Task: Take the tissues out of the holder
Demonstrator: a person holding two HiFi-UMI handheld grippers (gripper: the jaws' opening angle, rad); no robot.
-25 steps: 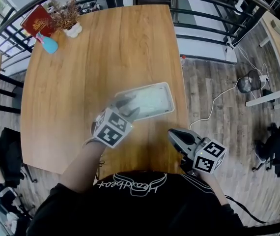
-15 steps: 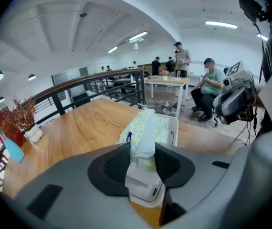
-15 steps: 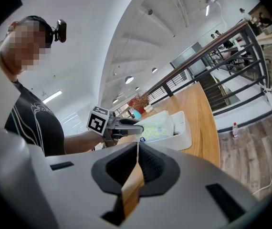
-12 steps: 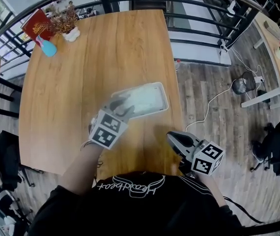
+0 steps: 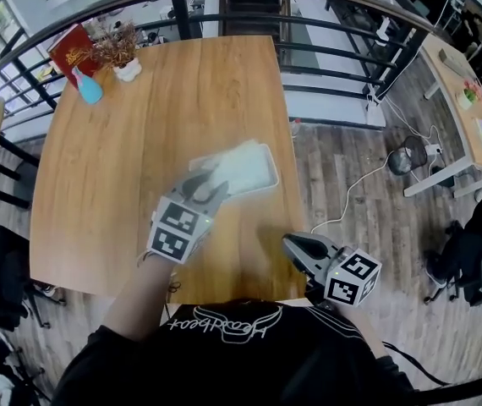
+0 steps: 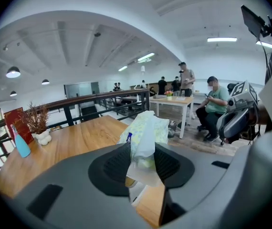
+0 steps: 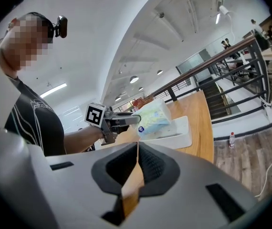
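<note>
A soft pack of tissues [image 5: 234, 161], white and pale green, hangs tilted above the white holder [image 5: 262, 180] on the wooden table [image 5: 139, 108]. My left gripper [image 5: 209, 180] is shut on the pack's near end [image 6: 145, 132]; its jaws have just been closing a little on it. In the right gripper view the pack [image 7: 153, 117] is clear of the holder [image 7: 180, 132], with the left gripper [image 7: 126, 120] beside it. My right gripper [image 5: 289, 243] is at the table's near right edge, shut, with nothing in it.
At the far left corner stand a red book [image 5: 72, 47], a blue bottle [image 5: 89, 87] and dried flowers in a white pot [image 5: 123, 53]. A black railing [image 5: 325, 49] runs behind and to the right of the table. People sit at tables [image 6: 212, 104] beyond.
My left gripper has risen with the tissue pack, which lay in the holder before and now hangs above it. My right gripper has shifted slightly along the table's near edge.
</note>
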